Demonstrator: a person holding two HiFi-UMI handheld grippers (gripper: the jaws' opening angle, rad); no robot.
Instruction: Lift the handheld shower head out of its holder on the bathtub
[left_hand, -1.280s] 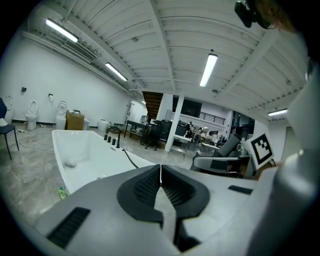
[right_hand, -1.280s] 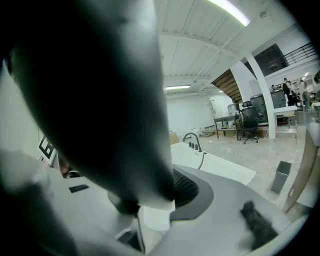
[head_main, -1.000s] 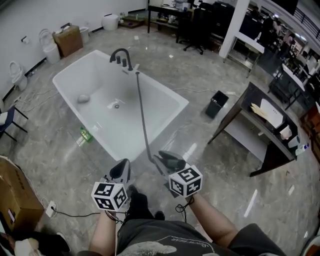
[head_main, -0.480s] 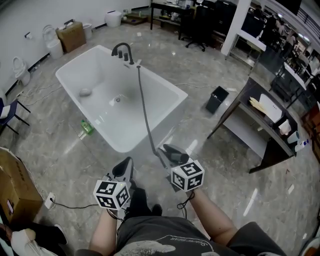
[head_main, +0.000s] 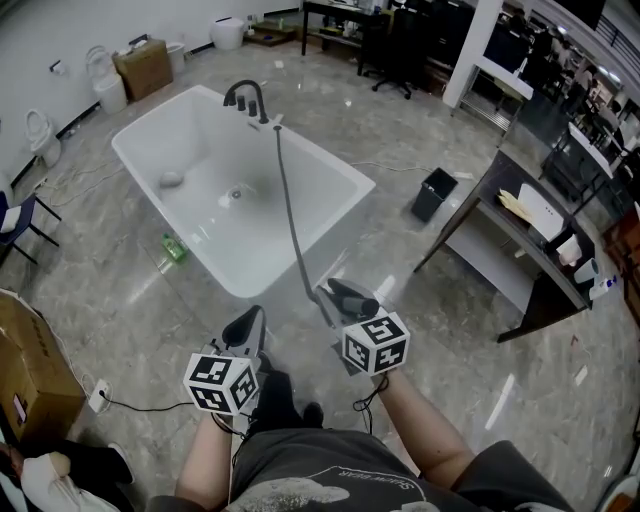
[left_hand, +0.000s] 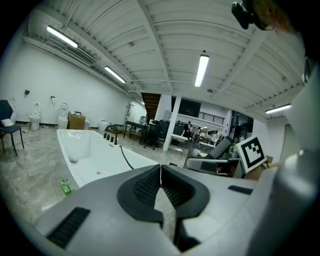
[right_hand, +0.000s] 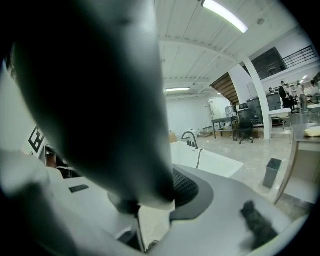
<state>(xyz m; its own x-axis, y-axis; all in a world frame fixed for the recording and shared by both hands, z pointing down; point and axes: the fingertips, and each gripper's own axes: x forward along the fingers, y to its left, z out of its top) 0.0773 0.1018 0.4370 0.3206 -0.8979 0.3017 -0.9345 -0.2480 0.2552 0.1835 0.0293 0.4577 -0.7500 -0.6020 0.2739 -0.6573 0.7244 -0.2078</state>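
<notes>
spreading across the head view, the grey marble floor (head_main: 120, 300) carries everything else. the white bathtub (head_main: 200, 150) sits angled on it at upper left, its near corner towards the person. a dark desk (head_main: 500, 240) stands at the right, well apart from the tub, and a cardboard box (head_main: 145, 68) sits by the far wall.

a thin dark hose (head_main: 290, 220) starts at the tub rim just beside the black faucet (head_main: 245, 98), crosses the tub and runs down over the floor to the handheld shower head (head_main: 352, 298). the shower head is out over the floor, past the tub's near corner and clear of the rim, clamped in the right gripper (head_main: 340, 300). in the right gripper view its dark, blurred body (right_hand: 100, 100) fills the space between the jaws, pressed against the ribbed pad (right_hand: 186, 187).

the left gripper (head_main: 248, 325) hangs beside it at about the same level, apart from the hose. the left gripper view shows its 2 jaws closed together with nothing between them.

a black bin (head_main: 432, 195) stands between tub and desk. a small green bottle (head_main: 173, 248) lies on the floor just beside the tub's left wall, and a pale rounded lump (head_main: 171, 179) rests inside the tub.
</notes>
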